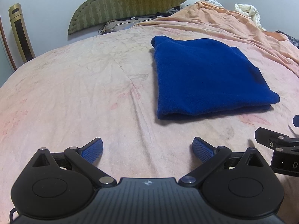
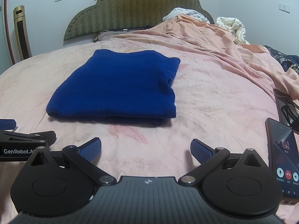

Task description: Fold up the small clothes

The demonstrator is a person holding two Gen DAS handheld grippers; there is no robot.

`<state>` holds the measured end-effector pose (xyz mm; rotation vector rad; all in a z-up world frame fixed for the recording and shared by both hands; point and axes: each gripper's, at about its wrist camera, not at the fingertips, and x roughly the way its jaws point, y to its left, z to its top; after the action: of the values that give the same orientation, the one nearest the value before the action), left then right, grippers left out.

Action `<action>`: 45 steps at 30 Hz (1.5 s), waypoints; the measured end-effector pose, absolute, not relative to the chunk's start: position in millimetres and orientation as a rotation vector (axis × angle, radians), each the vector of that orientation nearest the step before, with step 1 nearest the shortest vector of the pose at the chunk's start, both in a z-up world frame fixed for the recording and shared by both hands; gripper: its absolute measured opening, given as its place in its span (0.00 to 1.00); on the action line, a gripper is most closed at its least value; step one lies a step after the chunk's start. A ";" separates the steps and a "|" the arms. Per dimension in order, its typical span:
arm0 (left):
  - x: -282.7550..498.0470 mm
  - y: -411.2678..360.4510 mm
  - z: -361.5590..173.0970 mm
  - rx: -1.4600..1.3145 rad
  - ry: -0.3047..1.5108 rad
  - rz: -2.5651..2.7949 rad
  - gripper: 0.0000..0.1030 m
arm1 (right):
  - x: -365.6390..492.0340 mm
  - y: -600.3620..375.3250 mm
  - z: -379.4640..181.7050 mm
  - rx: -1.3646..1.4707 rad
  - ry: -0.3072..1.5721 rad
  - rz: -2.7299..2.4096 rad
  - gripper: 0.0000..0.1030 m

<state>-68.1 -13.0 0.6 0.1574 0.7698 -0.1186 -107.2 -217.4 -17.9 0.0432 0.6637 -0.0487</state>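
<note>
Left tongs (image 1: 147, 150) wide | right tongs (image 2: 146, 150) wide | folded sweater (image 2: 119, 85) ahead, apart | phone (image 2: 283, 160) right

Bare pink bedsheet (image 1: 74, 93) lies open between left gripper (image 1: 147, 149) and right gripper (image 2: 145, 149), both with jaws spread wide and nothing between them, and the folded blue garment (image 2: 115, 89) ahead; wide free sheet also to the garment's left in the left wrist view. To the right, two phones (image 2: 284, 155) lie on the sheet just beside the right gripper, and a rumpled orange blanket (image 2: 214, 43) rises behind and right of the garment. Far side closed off by headboard (image 2: 134, 13); the grippers sit near each other, side by side.
</note>
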 end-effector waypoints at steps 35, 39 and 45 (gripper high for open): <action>-72.5 -12.1 6.4 0.170 0.763 -0.100 1.00 | -112.7 -217.2 -11.5 0.030 0.644 -0.042 1.00; -72.4 -11.7 6.8 0.163 0.767 -0.100 1.00 | -113.7 -217.2 -11.2 0.030 0.643 -0.043 1.00; -73.3 -10.7 6.5 0.158 0.772 -0.099 1.00 | -114.2 -217.6 -11.0 0.031 0.642 -0.045 1.00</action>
<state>-73.3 -10.7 6.5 0.1578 0.7716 -0.0990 -114.2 -217.6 -11.0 0.0314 0.6416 -0.0449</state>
